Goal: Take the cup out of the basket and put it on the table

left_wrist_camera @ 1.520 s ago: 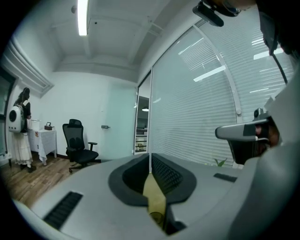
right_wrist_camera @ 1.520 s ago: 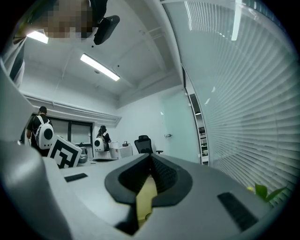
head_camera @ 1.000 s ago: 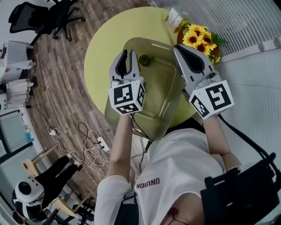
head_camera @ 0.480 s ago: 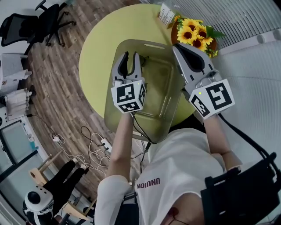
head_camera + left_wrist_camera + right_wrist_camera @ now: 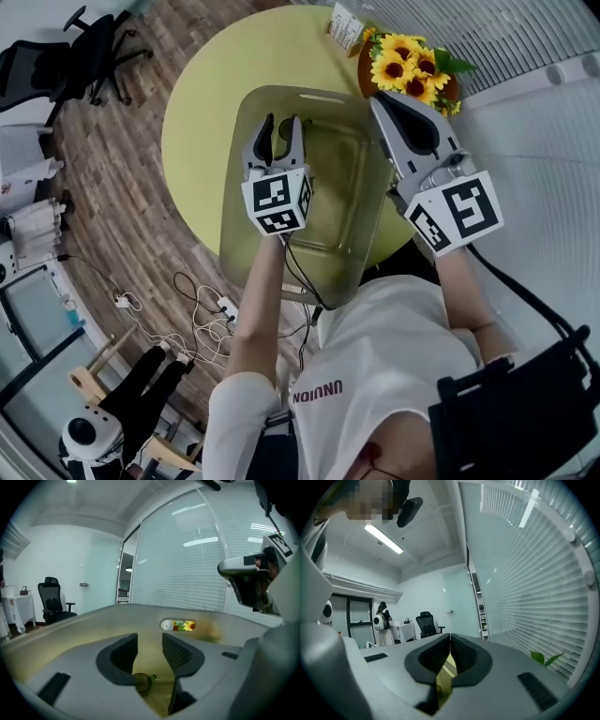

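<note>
Sitting on the floor of the basket [image 5: 89,623], the cup [image 5: 142,682] is a small dark green one, and its little handle points to the right in the left gripper view. In that view it shows low down, in the gap under the two jaws, and nothing touches it. In the head view I cannot make the cup out, because the left gripper [image 5: 280,127] hangs over that part of the basket.

The left gripper [image 5: 150,641] is inside the basket walls and points a bit downward at the cup. Its jaws have just been opening. They now stand apart, with only air between the pads, and the cup is lower than the pads.

The basket [image 5: 330,251] is translucent, olive-grey, with a handle slot in its far wall. It stands on the round yellow-green table [image 5: 200,105].

The right gripper [image 5: 383,104] lies over the right rim of the basket. In its own view the right gripper [image 5: 450,639] has its jaws closed together, tips touching; whether they pinch the rim I cannot tell.

A pot of sunflowers [image 5: 405,67] stands on the table just beyond the far right corner of the basket.
</note>
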